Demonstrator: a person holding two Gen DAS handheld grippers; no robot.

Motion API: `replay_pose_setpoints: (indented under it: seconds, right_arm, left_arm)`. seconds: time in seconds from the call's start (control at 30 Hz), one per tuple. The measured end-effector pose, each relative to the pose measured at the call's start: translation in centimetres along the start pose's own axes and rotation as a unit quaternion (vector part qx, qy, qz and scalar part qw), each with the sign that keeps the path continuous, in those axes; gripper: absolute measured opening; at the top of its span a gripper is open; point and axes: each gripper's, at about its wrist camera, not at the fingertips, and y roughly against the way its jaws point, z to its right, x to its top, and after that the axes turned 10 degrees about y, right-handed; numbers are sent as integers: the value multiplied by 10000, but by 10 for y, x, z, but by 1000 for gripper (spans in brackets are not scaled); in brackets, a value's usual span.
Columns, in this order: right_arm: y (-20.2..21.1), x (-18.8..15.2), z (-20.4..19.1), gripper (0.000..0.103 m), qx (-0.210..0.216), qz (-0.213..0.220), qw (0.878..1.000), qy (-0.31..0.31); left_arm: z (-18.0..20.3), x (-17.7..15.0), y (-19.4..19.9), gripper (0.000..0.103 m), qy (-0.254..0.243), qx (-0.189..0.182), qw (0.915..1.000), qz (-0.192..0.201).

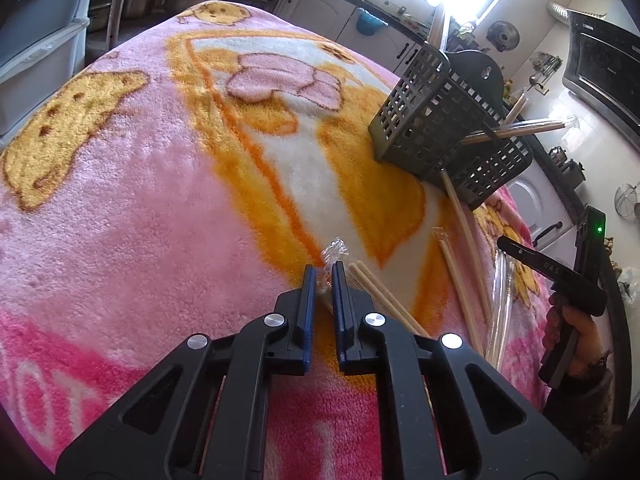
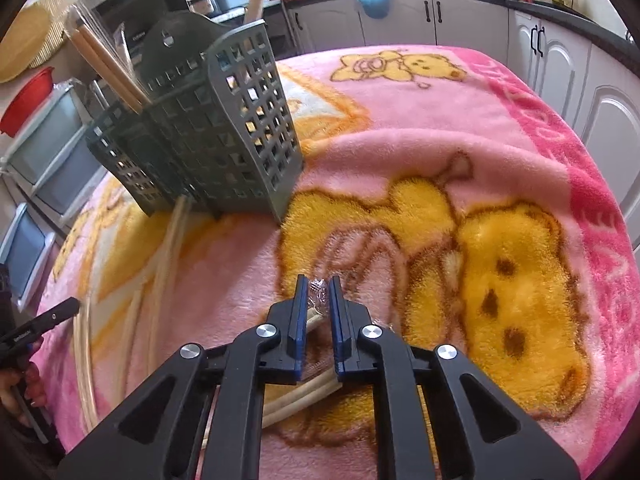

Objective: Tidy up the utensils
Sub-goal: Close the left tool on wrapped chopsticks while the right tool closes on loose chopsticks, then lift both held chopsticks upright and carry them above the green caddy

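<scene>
While both grippers sit low over the work surface, a pink fleece blanket (image 1: 120, 208) printed with yellow bears fills most of each view. White kitchen cabinets (image 2: 568, 92) run along the upper right of the right wrist view.

A grey lattice utensil holder (image 1: 436, 120) stands on the blanket at the upper right of the left wrist view and at the upper left of the right wrist view (image 2: 224, 128). Wrapped chopsticks (image 1: 520, 130) stand tilted in it, their upper ends projecting past its rim.

Loose chopstick pairs lie on the blanket in front of the holder. One long pair (image 1: 468, 248) runs from the holder's base toward the lower right of the left wrist view.

The left gripper (image 1: 324, 276) occupies the bottom centre of its view. Its jaws stand narrow and are closed on the clear wrapper end of a wrapped chopstick pair (image 1: 380, 292), which trails toward the lower right.

The right gripper (image 2: 319, 286) occupies the bottom centre of its view. Its jaws stand narrow and are closed on the crinkled wrapper end of another wrapped pair (image 2: 304, 396), whose sticks run back beneath the gripper body toward the lower left. This gripper, and the hand (image 1: 580, 332) that holds it, also appears at the right edge of the left wrist view.
</scene>
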Motion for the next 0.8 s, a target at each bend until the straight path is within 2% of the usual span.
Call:
replay_pose_setpoints:
  seconds: [0.43,0.8]
  right_arm:
    - [42,19,-28,5,240,796,9962,255]
    - [96,36,-65,4,440,1510,9851,691]
  left_arm:
    - [13,14,33,4,-133,-267,9984,487]
    - [46,31,59,3,-389,-670,9929,905]
